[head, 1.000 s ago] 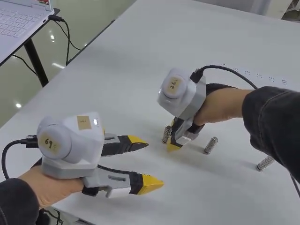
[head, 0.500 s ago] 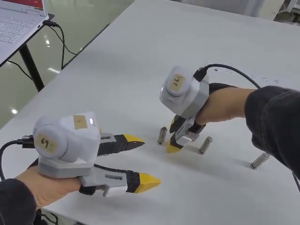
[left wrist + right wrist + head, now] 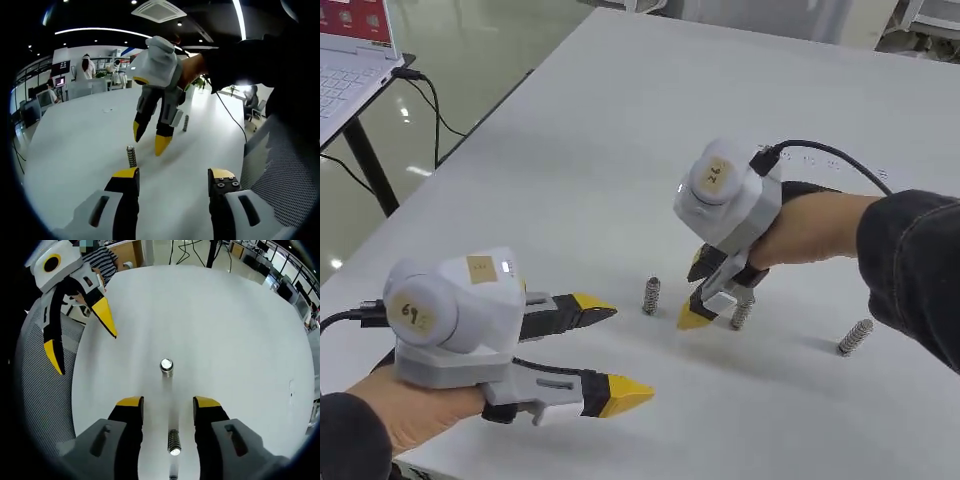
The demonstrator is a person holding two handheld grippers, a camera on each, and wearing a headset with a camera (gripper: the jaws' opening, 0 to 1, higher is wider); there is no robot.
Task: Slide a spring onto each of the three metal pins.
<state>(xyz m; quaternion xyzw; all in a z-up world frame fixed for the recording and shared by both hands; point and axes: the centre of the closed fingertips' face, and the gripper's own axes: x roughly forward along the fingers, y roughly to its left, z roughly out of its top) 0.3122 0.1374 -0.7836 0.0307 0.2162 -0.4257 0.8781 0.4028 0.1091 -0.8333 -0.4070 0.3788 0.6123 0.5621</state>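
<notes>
Right gripper (image 3: 697,290) jaws spread, straddling middle spring (image 3: 741,312) on counter (image 3: 620,150); left spring (image 3: 650,295) just left, right spring (image 3: 855,337) apart. Left gripper (image 3: 620,348) jaws spread, empty, near left.

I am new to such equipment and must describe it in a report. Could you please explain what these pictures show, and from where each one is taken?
No robot works here: a person holds two-jaw tools, the left gripper and the right gripper, both open and gripping nothing. The head view comes from a camera on the person's head. Each round picture comes from a camera riding on one gripper, looking along its jaws. On the white table three small springs stand upright: the first spring, the second spring beside the right gripper, and the third spring farther off. A laptop sits off to the side.
</notes>
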